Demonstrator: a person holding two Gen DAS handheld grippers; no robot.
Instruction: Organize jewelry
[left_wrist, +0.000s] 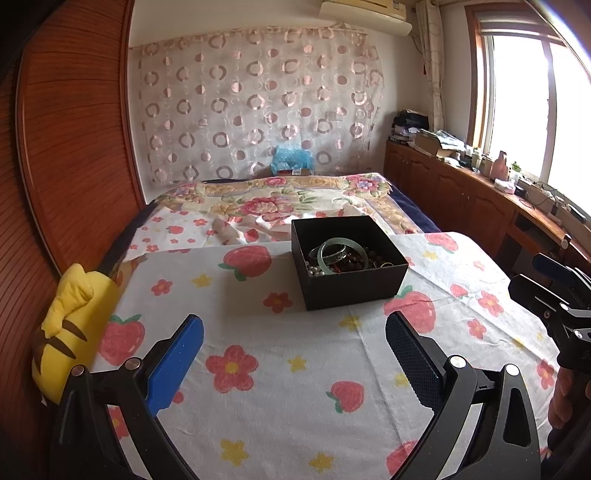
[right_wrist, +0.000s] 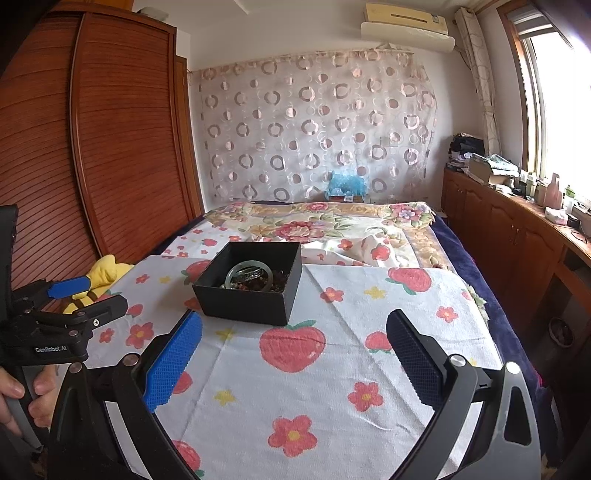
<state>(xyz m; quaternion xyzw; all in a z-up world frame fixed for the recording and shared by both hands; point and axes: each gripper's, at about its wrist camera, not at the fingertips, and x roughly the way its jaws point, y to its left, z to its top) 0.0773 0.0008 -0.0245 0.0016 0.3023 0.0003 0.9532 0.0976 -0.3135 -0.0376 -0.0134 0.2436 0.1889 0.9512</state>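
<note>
A black open box (left_wrist: 354, 286) stands on the strawberry-print cloth (left_wrist: 280, 369). It holds a pale green bangle (left_wrist: 341, 254), dark beaded bracelets and pearls in a heap. The box (right_wrist: 245, 304) and the bangle (right_wrist: 251, 275) also show in the right wrist view. My left gripper (left_wrist: 293, 332) is open and empty, a short way in front of the box. My right gripper (right_wrist: 293, 330) is open and empty, just in front of the box and to its right. Each gripper shows at the edge of the other's view.
A yellow plush toy (left_wrist: 70, 328) lies at the cloth's left edge beside a wooden wardrobe (left_wrist: 70, 155). A floral blanket (left_wrist: 295, 201) covers the bed behind the box. A cluttered wooden cabinet (left_wrist: 472, 184) runs under the window on the right.
</note>
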